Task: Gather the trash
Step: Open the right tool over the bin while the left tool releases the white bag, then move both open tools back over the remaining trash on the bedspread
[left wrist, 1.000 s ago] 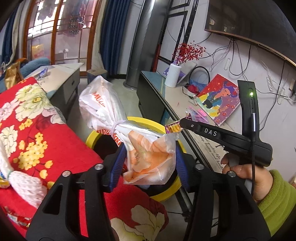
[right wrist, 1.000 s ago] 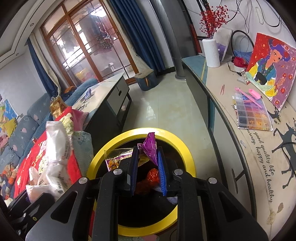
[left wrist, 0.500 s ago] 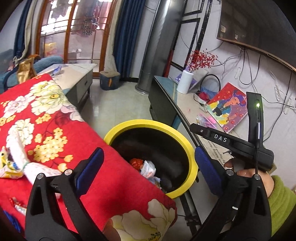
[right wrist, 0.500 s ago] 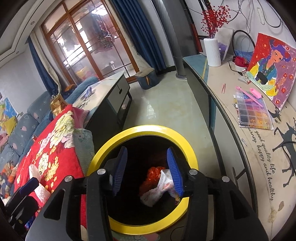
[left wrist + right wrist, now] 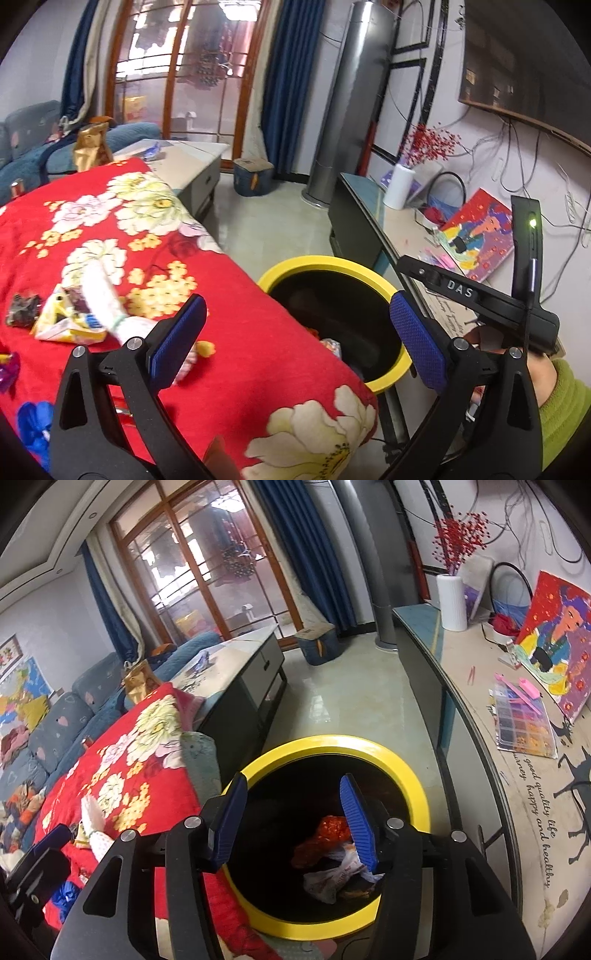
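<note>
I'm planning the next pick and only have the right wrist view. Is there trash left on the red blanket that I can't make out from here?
Observer: Yes. The left wrist view shows a yellow wrapper lying on the red blanket.
Operator: Anything beside it?
Observer: A dark crumpled wrapper lies just left of it.
Operator: Is the left gripper free?
Observer: Yes, the left gripper is open and empty, above the blanket's edge by the yellow-rimmed bin.

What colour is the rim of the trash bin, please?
Yellow, around a black inside; the bin's rim shows best in the right wrist view.
</note>
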Motion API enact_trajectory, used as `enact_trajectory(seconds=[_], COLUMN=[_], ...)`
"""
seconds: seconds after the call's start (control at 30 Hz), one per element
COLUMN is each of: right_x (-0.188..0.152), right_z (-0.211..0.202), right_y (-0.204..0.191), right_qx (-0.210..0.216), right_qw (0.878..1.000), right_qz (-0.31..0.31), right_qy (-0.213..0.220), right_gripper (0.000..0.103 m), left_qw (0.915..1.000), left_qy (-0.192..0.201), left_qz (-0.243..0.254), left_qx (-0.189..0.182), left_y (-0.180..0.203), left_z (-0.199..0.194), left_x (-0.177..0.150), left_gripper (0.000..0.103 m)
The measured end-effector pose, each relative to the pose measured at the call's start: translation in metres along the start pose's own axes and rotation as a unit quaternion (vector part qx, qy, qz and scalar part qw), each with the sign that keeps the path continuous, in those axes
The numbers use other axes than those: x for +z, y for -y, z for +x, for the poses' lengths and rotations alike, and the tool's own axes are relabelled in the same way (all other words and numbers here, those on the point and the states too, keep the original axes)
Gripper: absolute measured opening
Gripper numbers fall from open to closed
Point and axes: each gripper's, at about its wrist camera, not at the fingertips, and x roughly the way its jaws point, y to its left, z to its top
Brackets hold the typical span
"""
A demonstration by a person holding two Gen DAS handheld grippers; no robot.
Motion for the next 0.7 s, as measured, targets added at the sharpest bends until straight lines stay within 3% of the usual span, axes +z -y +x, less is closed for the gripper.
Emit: enact_trajectory(seconds=[0.7], right_x=[-0.009], right_z=[-0.012], right_y=[-0.068], right_qx=[0.055], right_qw=[0.997], right_qz=[-0.06], right_qy=[-0.004], right_gripper=[0.055], left_qw=[0.9964], left_qy=[0.048], left_qz=[-0.028], left_qx=[0.064], left_y=[-0.046], left_z=[-0.054], left_x=[-0.005], left_gripper=[0.091])
